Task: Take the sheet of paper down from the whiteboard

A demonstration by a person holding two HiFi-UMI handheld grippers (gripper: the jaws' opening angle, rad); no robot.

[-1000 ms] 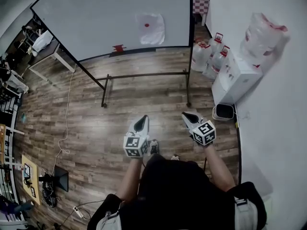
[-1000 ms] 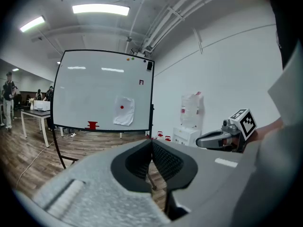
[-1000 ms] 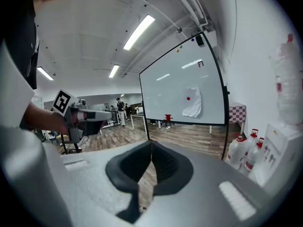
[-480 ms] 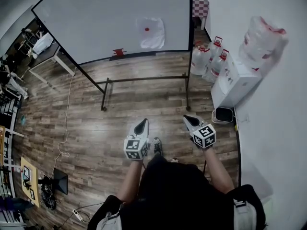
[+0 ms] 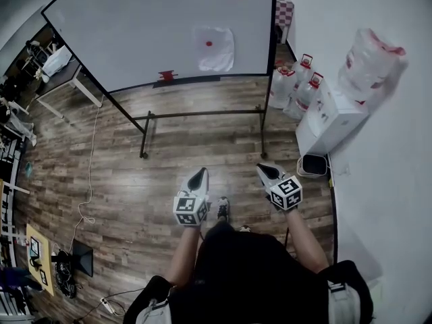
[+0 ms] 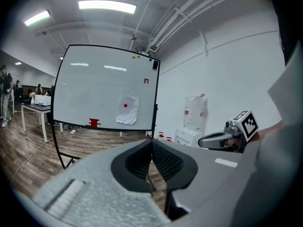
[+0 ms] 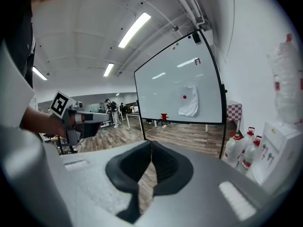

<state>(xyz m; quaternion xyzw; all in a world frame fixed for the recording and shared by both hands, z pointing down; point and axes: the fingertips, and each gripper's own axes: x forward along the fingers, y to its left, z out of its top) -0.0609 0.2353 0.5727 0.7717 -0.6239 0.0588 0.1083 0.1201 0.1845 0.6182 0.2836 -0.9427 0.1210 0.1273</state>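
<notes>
Hanging on the far whiteboard (image 5: 135,32), sheet of paper (image 5: 214,48), long side upright, open floor (image 5: 202,137) between, left gripper (image 5: 198,175) and right gripper (image 5: 264,169) near, both closed, empty.

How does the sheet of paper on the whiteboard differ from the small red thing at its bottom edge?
The sheet of paper is white with one red dot; the red thing is red all over. The sheet of paper is far larger than the red thing. The sheet of paper hangs on the board's face; the red thing sits lower left of it, at the bottom rim. Both are on the whiteboard.
</notes>
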